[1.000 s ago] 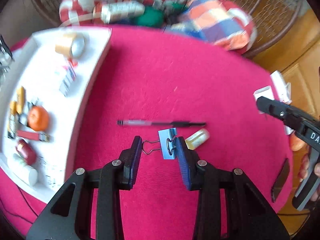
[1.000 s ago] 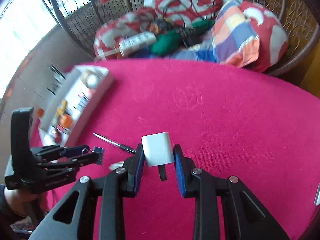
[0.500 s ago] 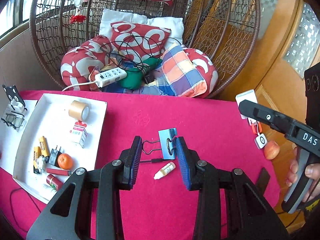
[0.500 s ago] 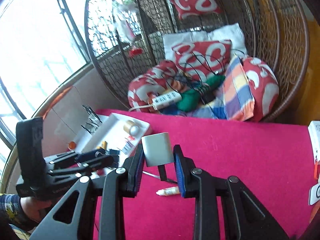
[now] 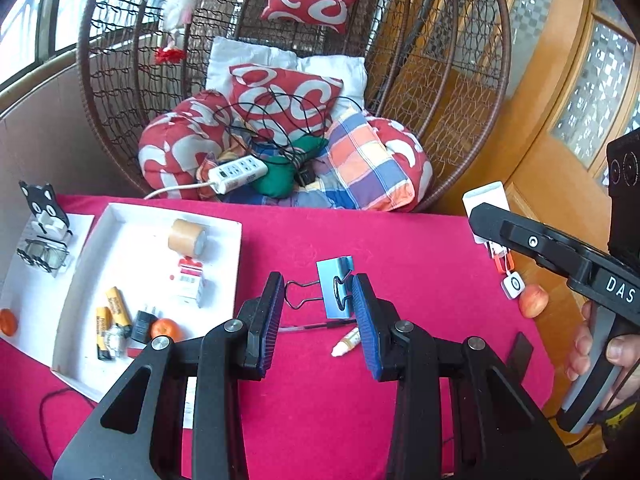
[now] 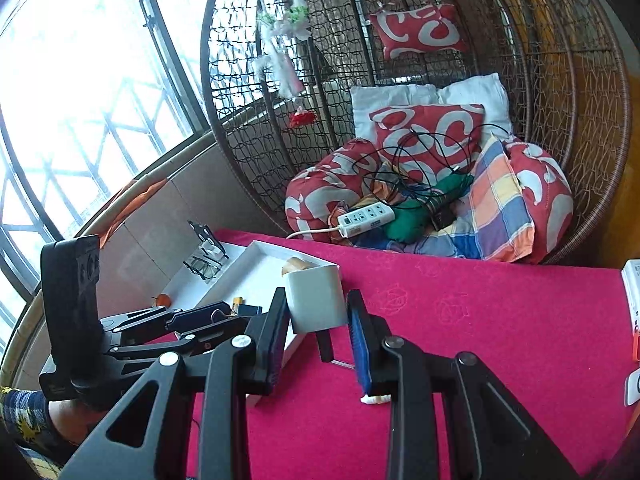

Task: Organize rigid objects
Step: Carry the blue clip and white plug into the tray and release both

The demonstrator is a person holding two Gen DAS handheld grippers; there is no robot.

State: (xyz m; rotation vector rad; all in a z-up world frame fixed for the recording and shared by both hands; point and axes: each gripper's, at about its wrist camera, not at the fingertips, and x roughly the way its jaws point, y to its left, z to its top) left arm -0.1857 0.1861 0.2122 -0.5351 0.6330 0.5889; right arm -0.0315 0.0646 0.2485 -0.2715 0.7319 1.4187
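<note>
My left gripper (image 5: 318, 312) is shut on a blue binder clip (image 5: 337, 293) and holds it above the red tablecloth (image 5: 400, 264). My right gripper (image 6: 318, 334) is shut on a white rectangular box (image 6: 316, 294) with a black tab under it; it also shows in the left wrist view (image 5: 485, 196). A white tray (image 5: 132, 224) at the left holds a tape roll (image 5: 186, 237), a small carton (image 5: 191, 282), batteries (image 5: 114, 312), a black plug and an orange. A pen (image 5: 312, 325) and a small dropper bottle (image 5: 346, 342) lie on the cloth below the clip.
A wicker hanging chair (image 5: 440, 60) with cushions, a power strip (image 5: 236, 174) and cables stands behind the table. Glasses on a cat-shaped stand (image 5: 42, 236) sit at far left. A peach (image 5: 533, 306), white tags and a dark strip (image 5: 520, 350) lie at the right edge.
Both grippers have lifted and tilted up from the table, each keeping its object. The pen and dropper bottle now lie lower in the left wrist view; the chair has come into view.
</note>
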